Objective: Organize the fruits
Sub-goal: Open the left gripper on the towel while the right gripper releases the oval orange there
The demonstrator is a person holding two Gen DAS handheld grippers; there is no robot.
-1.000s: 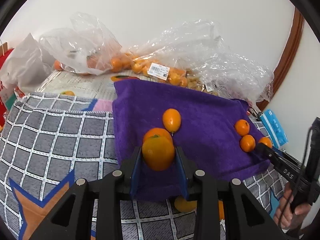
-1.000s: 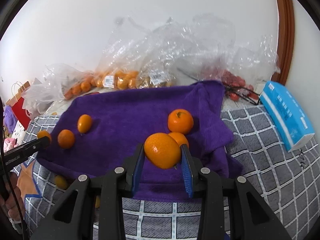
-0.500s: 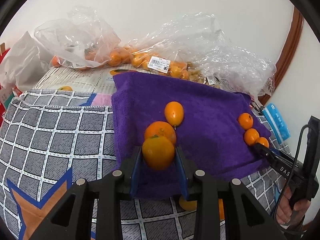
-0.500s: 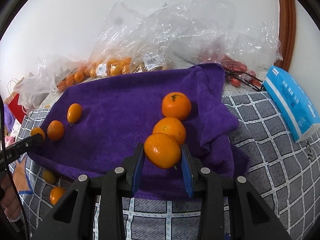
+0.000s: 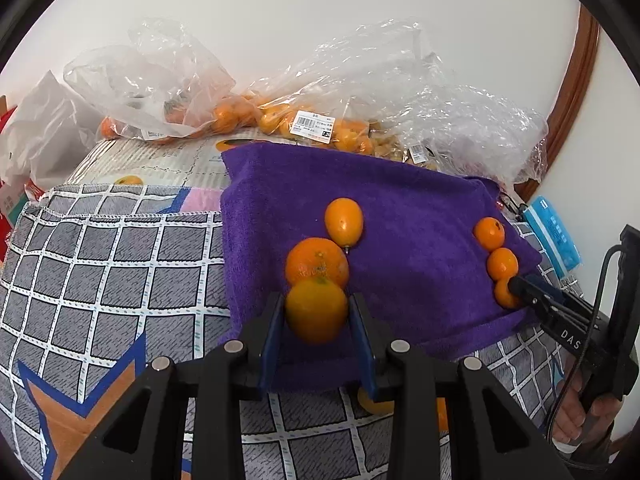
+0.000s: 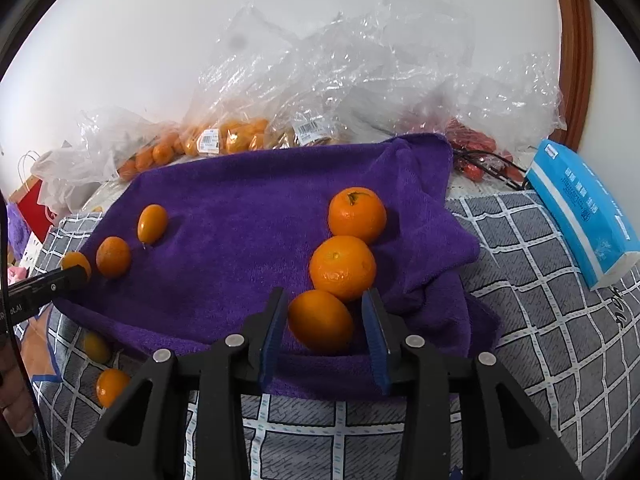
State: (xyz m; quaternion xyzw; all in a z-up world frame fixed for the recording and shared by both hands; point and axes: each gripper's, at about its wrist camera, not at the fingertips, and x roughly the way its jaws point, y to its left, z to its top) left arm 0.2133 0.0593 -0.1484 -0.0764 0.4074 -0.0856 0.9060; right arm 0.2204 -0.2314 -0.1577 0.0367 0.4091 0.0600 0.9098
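Note:
A purple towel lies over a grey checked blanket. My left gripper is shut on an orange low over the towel's near left edge, just behind a second orange and an oval kumquat. In the right wrist view my right gripper stands open around an orange resting on the towel; gaps show on both sides. Two more oranges line up beyond it. The left gripper's tip shows at the left.
Clear plastic bags of oranges lie along the wall behind the towel. A blue tissue pack lies on the right. Two loose fruits lie on the blanket off the towel's near left corner. A red bag stands far left.
Both grippers moved down toward the towel's near edge. The right gripper's fingers opened and its orange now rests on the towel. The left gripper still grips its orange.

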